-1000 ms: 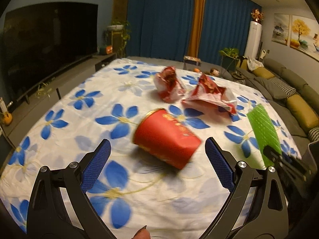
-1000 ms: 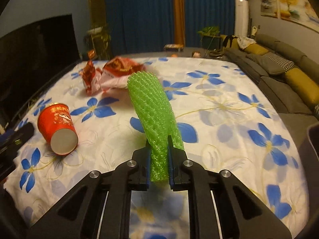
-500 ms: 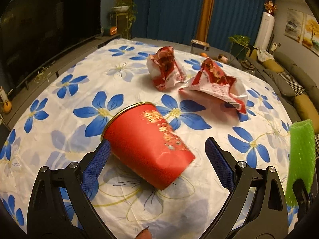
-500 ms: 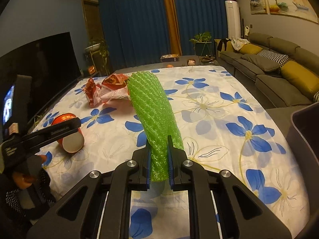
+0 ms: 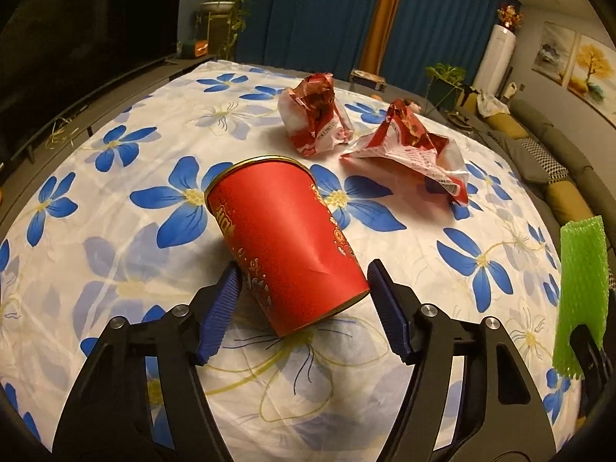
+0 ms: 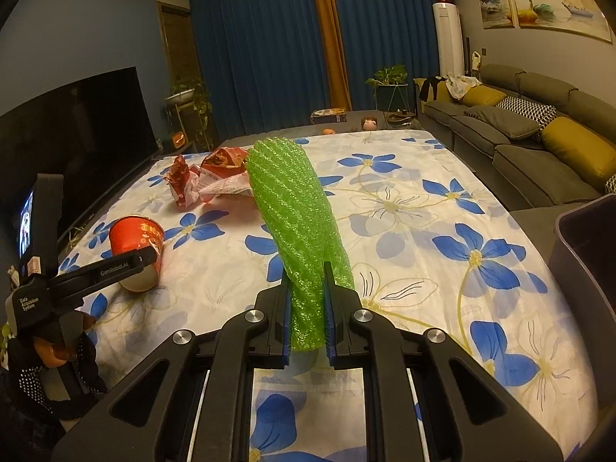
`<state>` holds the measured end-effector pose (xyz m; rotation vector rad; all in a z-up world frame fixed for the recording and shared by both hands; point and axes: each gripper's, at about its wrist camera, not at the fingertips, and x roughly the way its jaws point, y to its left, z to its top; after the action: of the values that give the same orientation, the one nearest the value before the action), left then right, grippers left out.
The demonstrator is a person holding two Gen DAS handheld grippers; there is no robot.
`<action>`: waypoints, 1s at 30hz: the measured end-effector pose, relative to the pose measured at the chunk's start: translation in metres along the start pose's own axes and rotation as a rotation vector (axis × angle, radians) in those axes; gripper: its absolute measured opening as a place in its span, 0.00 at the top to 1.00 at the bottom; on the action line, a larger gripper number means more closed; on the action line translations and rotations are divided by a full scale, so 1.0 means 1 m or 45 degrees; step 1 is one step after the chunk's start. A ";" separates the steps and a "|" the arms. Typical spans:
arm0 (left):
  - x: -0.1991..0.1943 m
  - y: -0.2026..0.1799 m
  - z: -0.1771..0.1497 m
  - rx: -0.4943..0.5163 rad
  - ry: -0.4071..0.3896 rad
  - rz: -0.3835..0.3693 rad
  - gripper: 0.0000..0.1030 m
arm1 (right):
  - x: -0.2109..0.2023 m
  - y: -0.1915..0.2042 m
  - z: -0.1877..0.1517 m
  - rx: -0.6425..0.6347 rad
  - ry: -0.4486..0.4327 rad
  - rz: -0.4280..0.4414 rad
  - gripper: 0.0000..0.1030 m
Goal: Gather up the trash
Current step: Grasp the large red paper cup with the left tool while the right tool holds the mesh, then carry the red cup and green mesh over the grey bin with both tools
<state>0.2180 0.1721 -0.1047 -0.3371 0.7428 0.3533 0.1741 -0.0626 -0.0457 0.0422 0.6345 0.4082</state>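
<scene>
On white tablecloth with blue flowers, red paper cup lying sideways between parted blue pads of left gripper — touching left pad, right unclear. Right gripper clamped on green foam mesh sleeve.

The green foam net is cut off by the right edge beside the red cup, whose mouth faces away unseen
</scene>
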 end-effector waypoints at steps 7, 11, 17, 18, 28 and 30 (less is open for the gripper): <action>-0.027 -0.003 -0.004 0.043 -0.074 -0.060 0.37 | -0.010 -0.001 0.000 0.007 -0.021 -0.001 0.86; -0.047 -0.016 -0.007 0.103 -0.119 -0.095 0.37 | -0.018 -0.004 0.000 0.016 -0.038 -0.004 0.86; -0.078 -0.042 -0.012 0.194 -0.185 -0.159 0.37 | -0.039 -0.010 -0.001 0.020 -0.077 -0.016 0.86; -0.081 -0.047 -0.014 0.210 -0.191 -0.175 0.37 | -0.043 -0.011 -0.001 0.021 -0.083 -0.019 0.86; -0.107 -0.100 -0.030 0.340 -0.226 -0.285 0.37 | -0.082 -0.041 -0.003 0.070 -0.150 -0.072 0.86; -0.112 -0.112 -0.034 0.366 -0.233 -0.307 0.37 | -0.088 -0.048 -0.003 0.081 -0.161 -0.086 0.86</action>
<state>0.1690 0.0371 -0.0298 -0.1178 0.5561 0.0457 0.1251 -0.1409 -0.0060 0.1065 0.5226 0.3177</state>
